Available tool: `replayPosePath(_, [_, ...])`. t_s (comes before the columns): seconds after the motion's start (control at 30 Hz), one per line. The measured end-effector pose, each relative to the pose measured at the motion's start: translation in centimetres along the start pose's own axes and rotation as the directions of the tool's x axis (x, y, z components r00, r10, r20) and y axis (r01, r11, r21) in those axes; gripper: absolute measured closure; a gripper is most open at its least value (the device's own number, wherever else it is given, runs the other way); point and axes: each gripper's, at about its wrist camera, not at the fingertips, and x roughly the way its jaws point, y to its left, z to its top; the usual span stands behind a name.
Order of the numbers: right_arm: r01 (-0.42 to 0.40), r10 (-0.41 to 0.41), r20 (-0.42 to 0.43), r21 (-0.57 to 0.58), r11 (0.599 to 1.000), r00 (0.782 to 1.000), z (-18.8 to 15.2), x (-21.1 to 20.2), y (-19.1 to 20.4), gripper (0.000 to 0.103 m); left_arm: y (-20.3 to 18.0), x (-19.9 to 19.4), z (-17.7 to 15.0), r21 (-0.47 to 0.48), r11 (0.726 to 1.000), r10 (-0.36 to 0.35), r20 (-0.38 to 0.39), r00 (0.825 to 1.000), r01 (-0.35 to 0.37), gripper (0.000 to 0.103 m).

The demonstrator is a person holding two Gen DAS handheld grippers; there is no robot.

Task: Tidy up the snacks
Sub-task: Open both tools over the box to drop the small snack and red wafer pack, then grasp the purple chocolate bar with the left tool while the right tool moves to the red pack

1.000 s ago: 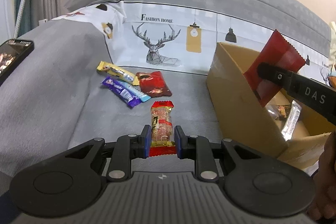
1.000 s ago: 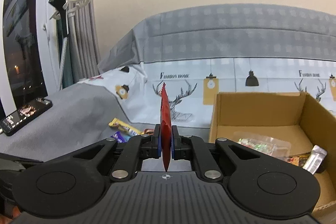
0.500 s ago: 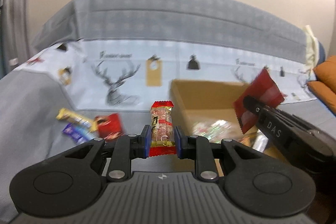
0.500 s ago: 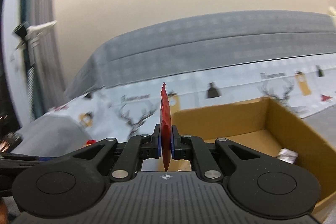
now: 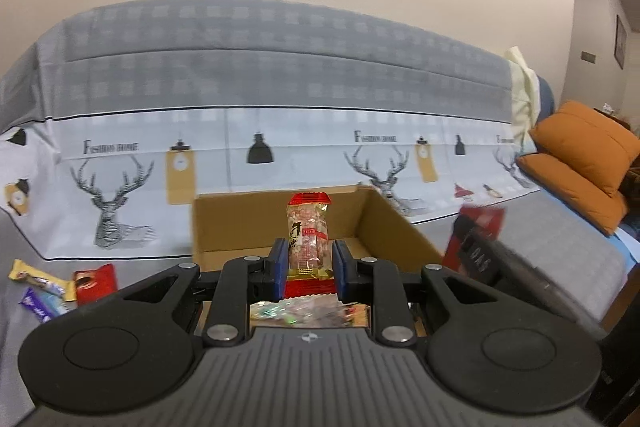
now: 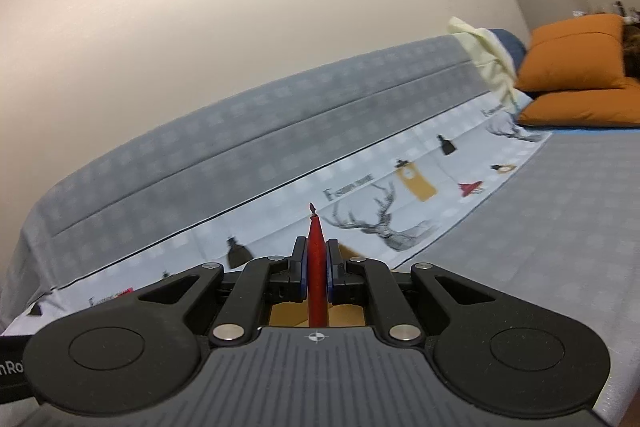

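1. Left gripper: clamped on upright clear snack packet with red ends, above near edge of cardboard box.
2. Right gripper: pinching flat red packet edge-on, box beneath.
3. Farther left on grey cloth: loose wrapped snacks.

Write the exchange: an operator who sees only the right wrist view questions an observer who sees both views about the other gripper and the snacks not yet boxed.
Operator: What does the left gripper hold?
Observer: Its fingers are shut on a clear snack with red ends, over the box.
Operator: Any snacks still out?
Observer: Three lie left of the box: a yellow bar, a purple bar and a red pouch.
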Motion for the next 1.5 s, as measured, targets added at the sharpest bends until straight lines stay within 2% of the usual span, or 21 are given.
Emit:
replayPosePath(0.1, [0.002,-0.001,-0.03,0.013,1.0,1.0,-0.1,0.2,-0.5,0.091,-0.8,0.3,0.2,0.009,1.0,-0.016,0.006,1.0,0.016,0.078])
replayPosePath(0.27, [-0.006,0.006,-0.026,0.011,1.0,1.0,0.0,0.3,-0.4,0.091,-0.9,0.4,0.8,0.002,1.0,-0.024,-0.001,1.0,0.024,0.077])
replayPosePath(0.33, [-0.014,0.014,-0.037,0.008,1.0,0.999,-0.1,0.3,-0.3,0.091,-0.6,0.3,1.0,-0.009,1.0,-0.026,-0.001,1.0,0.026,0.064])
replayPosePath(0.37, [-0.018,0.018,-0.049,0.006,1.0,0.999,-0.1,0.4,-0.3,0.091,-0.3,0.1,1.1,-0.015,1.0,-0.026,0.003,1.0,0.026,0.053])
replayPosePath(0.43, [-0.013,0.013,-0.068,0.007,1.0,0.998,-0.3,0.6,-0.3,0.069,0.1,-0.4,1.1,-0.02,1.0,-0.024,0.013,1.0,0.024,0.05])
replayPosePath(0.47, [-0.003,0.003,-0.065,0.008,1.0,0.998,-0.3,0.6,-0.2,0.048,0.3,-0.8,1.0,-0.02,1.0,-0.019,0.015,1.0,0.019,0.05])
replayPosePath(0.5, [0.001,0.0,-0.062,0.006,1.0,0.998,-0.4,0.5,-0.1,0.036,0.7,-1.1,0.9,-0.024,1.0,-0.014,0.019,1.0,0.014,0.05])
replayPosePath(0.63, [-0.024,0.019,-0.072,-0.065,0.998,0.997,-1.1,0.2,1.2,0.029,2.8,-2.8,0.0,-0.043,0.999,0.012,0.027,1.0,-0.011,0.05])
replayPosePath(0.87, [-0.1,0.083,-0.086,-0.218,0.971,0.993,-2.8,-1.1,4.5,0.029,9.6,-6.4,-2.9,-0.076,0.993,0.095,0.002,0.995,-0.094,0.051])
replayPosePath(1.13, [-0.24,0.196,-0.197,-0.235,0.942,0.961,-3.5,-2.6,6.9,0.029,17.2,-8.5,-5.2,-0.1,0.982,0.162,-0.015,0.987,-0.162,0.072])
replayPosePath(1.2, [-0.263,0.21,-0.219,-0.252,0.931,0.953,-3.8,-2.9,7.7,0.029,18.6,-8.1,-5.7,-0.127,0.978,0.163,-0.022,0.986,-0.165,0.079])
replayPosePath(1.4, [-0.296,0.222,-0.27,-0.276,0.914,0.937,-4.4,-3.6,9.7,0.028,21.0,-6.3,-8.5,-0.208,0.969,0.12,-0.06,0.991,-0.13,0.079])
replayPosePath(1.43, [-0.302,0.224,-0.28,-0.277,0.912,0.933,-4.5,-3.7,10.0,0.028,21.3,-5.9,-8.7,-0.246,0.962,0.099,-0.075,0.992,-0.114,0.079])
replayPosePath(1.5, [-0.309,0.225,-0.295,-0.278,0.91,0.929,-4.7,-3.6,10.5,0.028,21.2,-5.4,-8.6,-0.251,0.963,0.084,-0.071,0.994,-0.099,0.079])
